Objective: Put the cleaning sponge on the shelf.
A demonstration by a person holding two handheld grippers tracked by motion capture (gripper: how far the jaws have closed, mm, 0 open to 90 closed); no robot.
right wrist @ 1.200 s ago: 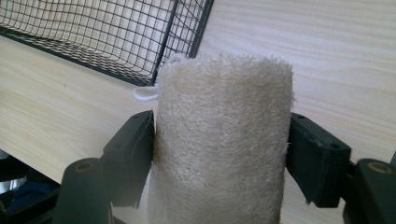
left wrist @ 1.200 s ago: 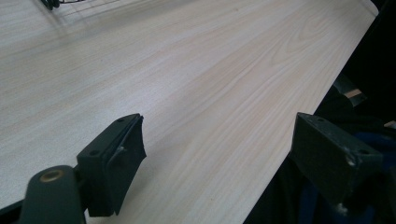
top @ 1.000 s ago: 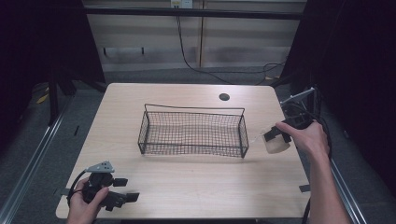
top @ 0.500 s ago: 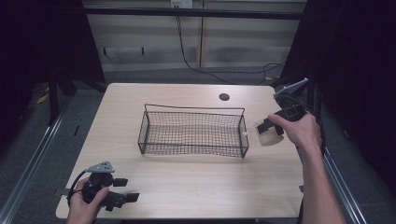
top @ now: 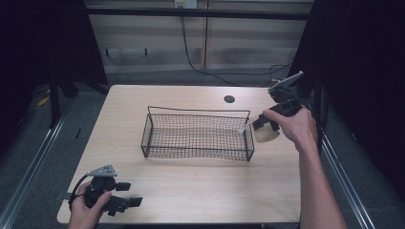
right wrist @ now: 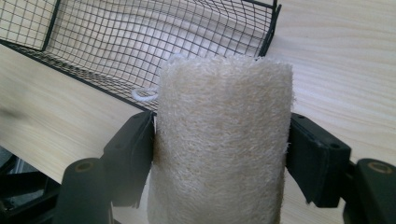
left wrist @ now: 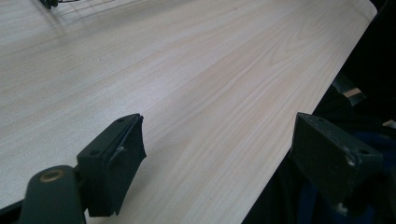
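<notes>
A black wire basket [top: 197, 136] stands in the middle of the wooden table [top: 191, 191]. My right gripper [top: 264, 128] hovers just beyond the basket's right end, shut on a pale fibrous loofah sponge [top: 266, 134]. In the right gripper view the loofah sponge [right wrist: 224, 140] is pressed between both jaws, with its white loop hanging toward the basket [right wrist: 140, 42]. My left gripper [top: 126, 194] rests near the table's front left corner. Its jaws stand wide apart in the left gripper view, with only bare table [left wrist: 187, 84] between them.
A small dark round hole [top: 229, 99] sits in the tabletop behind the basket. The table's right edge lies just past my right hand. A black cable [top: 200, 67] runs along the floor behind the table.
My right hand has lifted the loofah sponge and carried it left and farther back, closer to the basket's right end. The left gripper has stayed where it was.
</notes>
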